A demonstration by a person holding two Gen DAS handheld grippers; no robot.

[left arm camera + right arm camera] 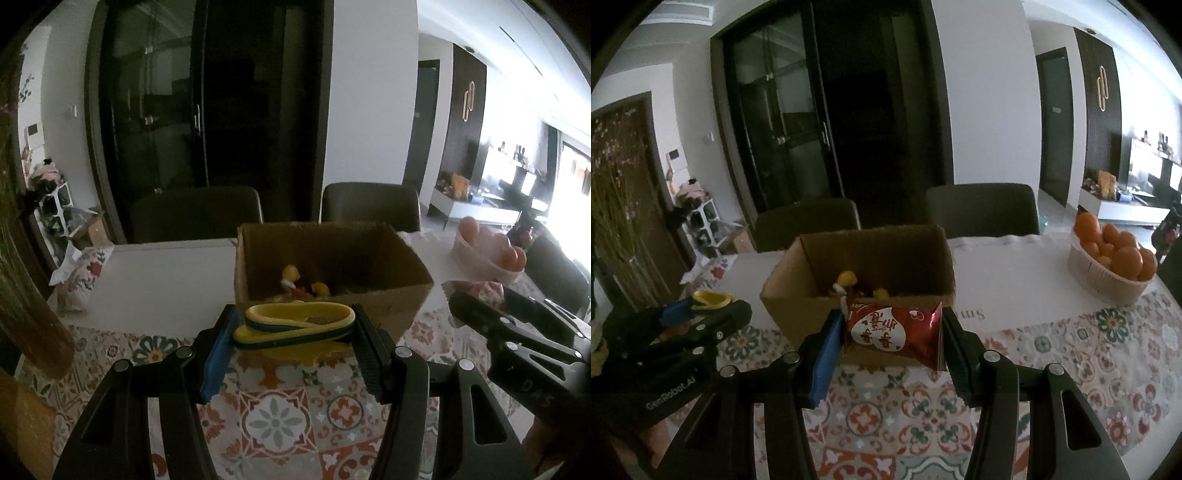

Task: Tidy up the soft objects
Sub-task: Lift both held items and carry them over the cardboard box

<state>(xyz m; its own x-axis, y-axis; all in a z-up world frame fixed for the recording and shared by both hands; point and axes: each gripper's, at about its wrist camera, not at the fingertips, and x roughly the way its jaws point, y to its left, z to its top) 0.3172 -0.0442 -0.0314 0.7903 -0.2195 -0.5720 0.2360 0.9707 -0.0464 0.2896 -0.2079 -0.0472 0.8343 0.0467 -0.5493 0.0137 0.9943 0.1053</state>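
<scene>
Left tool: clenched on a soft yellow loop w/ dark green-blue stripe, rubbery-looking; pinched at both ends so it spans the gap flat and won't droop.
Right tool: clenched on a red foil pillow-pack w/ white heart and red characters; pads press the two side edges, so the puffy middle isn't crushed.
Where they are: both items held off the bench, just in front of the open brown cardboard box, near its front wall, not yet over the opening.
Box contents: a few small yellow and red soft bits already at the bottom; can't tell exactly what they are.
Why side by side: prob. so both hands can drop into the one box together.
Step, my guess: carry phase; next is forward over the rim, then release.
Risk: foil pack is slippery and could slip out.
Rest of bench: patterned tile-print cloth under the tools; white woven basket of oranges well apart to the right, out of the way.
</scene>
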